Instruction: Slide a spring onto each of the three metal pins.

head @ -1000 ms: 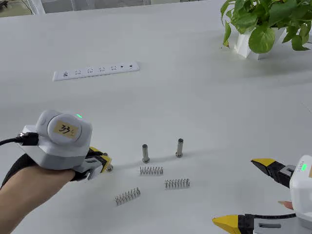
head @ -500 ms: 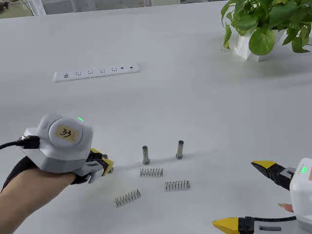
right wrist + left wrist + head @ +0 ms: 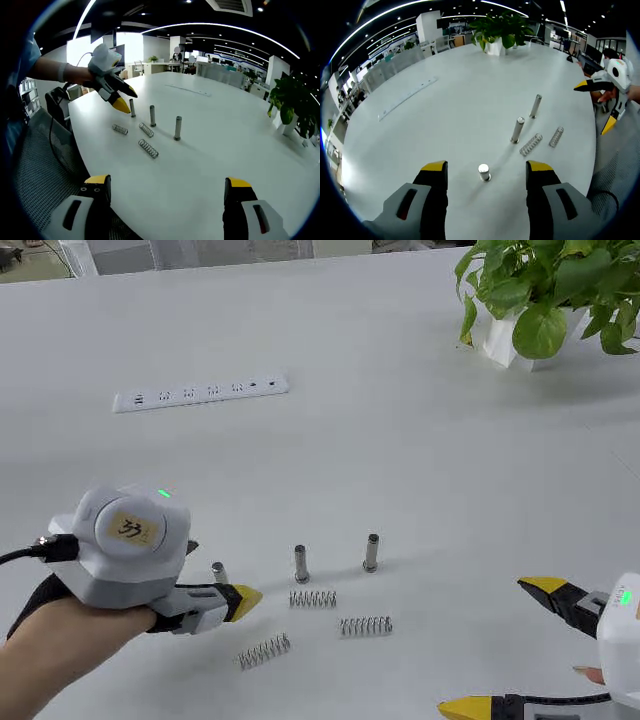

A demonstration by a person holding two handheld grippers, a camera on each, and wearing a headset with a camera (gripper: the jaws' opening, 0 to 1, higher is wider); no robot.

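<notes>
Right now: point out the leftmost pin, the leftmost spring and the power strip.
Leftmost pin (image 3: 484,170): left gripper view, its round top.
Leftmost spring (image 3: 264,650): head view, middle of the coil.
Power strip (image 3: 200,395): head view, centre of its top face.

Head view looks down on the table (image 3: 400,440); both gripper views skim it from opposite sides, sharing the pins (image 3: 301,563).
</notes>
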